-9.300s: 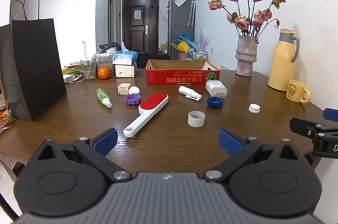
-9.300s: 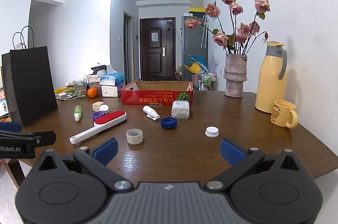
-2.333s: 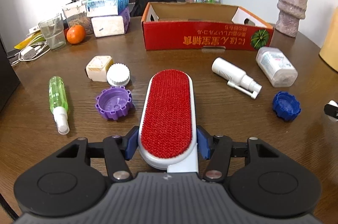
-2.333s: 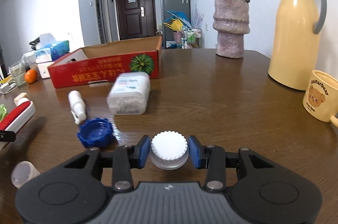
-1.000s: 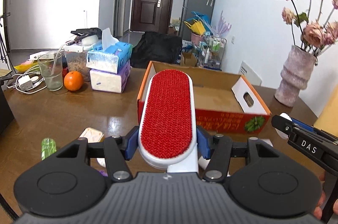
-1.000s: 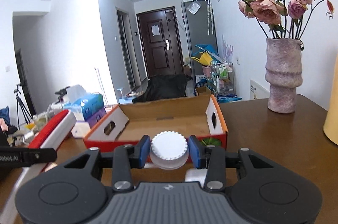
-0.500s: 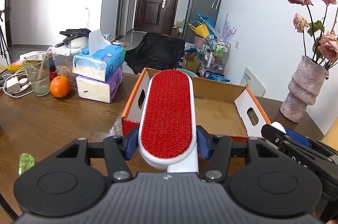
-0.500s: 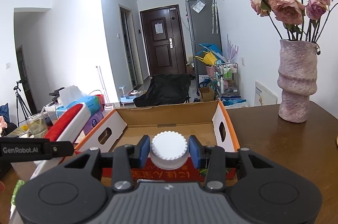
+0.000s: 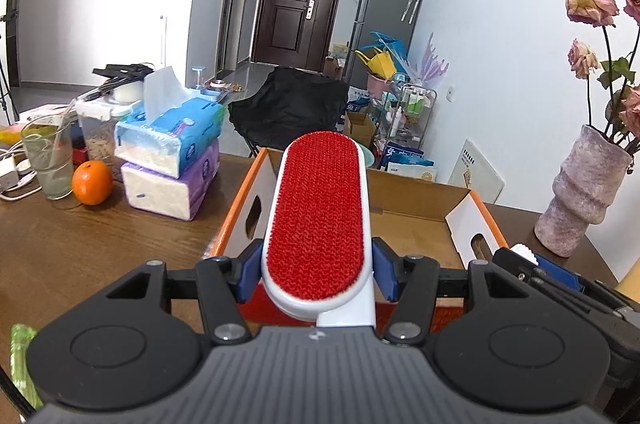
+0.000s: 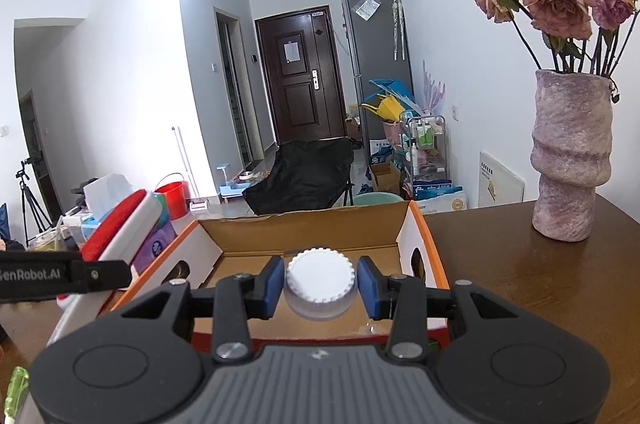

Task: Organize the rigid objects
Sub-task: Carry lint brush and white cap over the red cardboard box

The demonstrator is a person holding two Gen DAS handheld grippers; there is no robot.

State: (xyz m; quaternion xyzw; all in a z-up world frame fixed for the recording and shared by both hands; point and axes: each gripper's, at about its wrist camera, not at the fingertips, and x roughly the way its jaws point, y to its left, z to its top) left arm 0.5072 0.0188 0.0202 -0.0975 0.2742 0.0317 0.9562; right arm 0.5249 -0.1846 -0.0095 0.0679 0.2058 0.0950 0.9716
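The left hand-held gripper (image 9: 316,274) grips a red-faced lint brush (image 9: 318,220) by the sides of its white body, blue pads pressed against it, the brush head reaching out over the near left part of an open cardboard box (image 9: 416,220) on the wooden table (image 9: 80,244). Beside it, the right hand-held gripper (image 10: 320,288) is clamped on a white ribbed cap (image 10: 320,282), held above the box's near wall, with the box's bare brown floor showing beyond. From the right wrist view the brush (image 10: 120,224) appears at the left, over the box's left wall. A stone-coloured vase of dried roses (image 10: 572,156) stands on the table right of the box. Stacked tissue packs (image 9: 172,160), an orange (image 9: 92,182) and a glass (image 9: 50,160) sit to the left.
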